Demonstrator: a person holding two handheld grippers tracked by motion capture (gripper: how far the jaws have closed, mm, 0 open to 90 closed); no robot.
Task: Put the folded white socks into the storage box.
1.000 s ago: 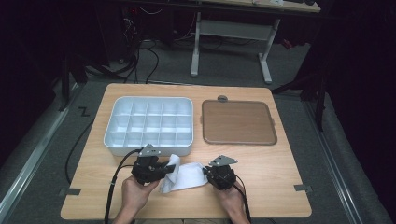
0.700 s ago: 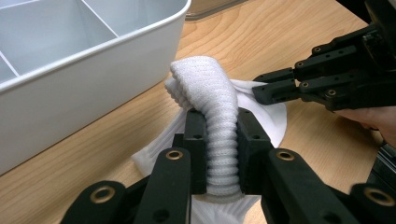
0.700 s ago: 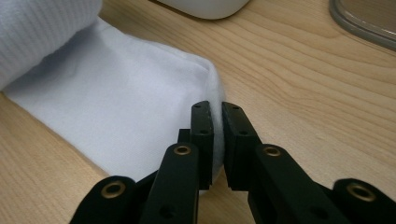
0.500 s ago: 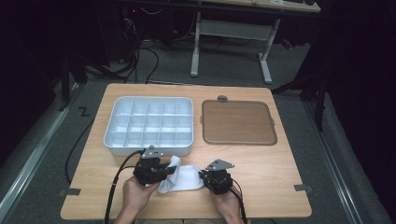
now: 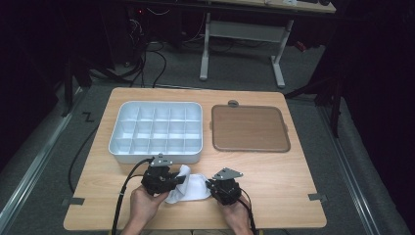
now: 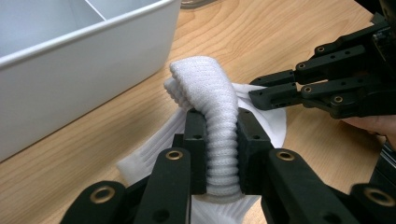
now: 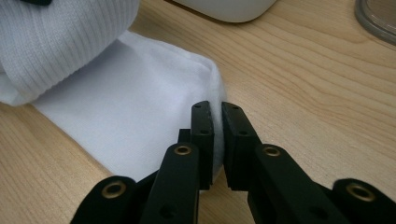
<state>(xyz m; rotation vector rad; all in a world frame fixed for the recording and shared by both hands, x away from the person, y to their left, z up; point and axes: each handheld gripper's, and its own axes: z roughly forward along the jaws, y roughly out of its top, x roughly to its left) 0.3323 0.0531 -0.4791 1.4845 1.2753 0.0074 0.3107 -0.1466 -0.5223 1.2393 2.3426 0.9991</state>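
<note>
A white sock (image 5: 195,189) lies on the wooden table near its front edge, stretched between my two grippers. My left gripper (image 5: 179,180) is shut on the ribbed cuff (image 6: 205,84), which stands up and folds over between its jaws (image 6: 219,119). My right gripper (image 5: 211,186) is shut on the thin edge of the sock's smooth end (image 7: 130,107), pinching the fabric at its tips (image 7: 217,112). In the left gripper view the right gripper (image 6: 261,92) reaches in from the right onto the sock.
A white compartment tray (image 5: 113,146) stands just behind the left gripper, its wall (image 6: 70,70) close to the sock. A brown flat tray (image 5: 248,128) lies at the back right. Bare wood lies to the right of the right hand.
The right gripper has edged slightly left and toward the person, so the sock between the grippers looks shorter. The left gripper has stayed put.
</note>
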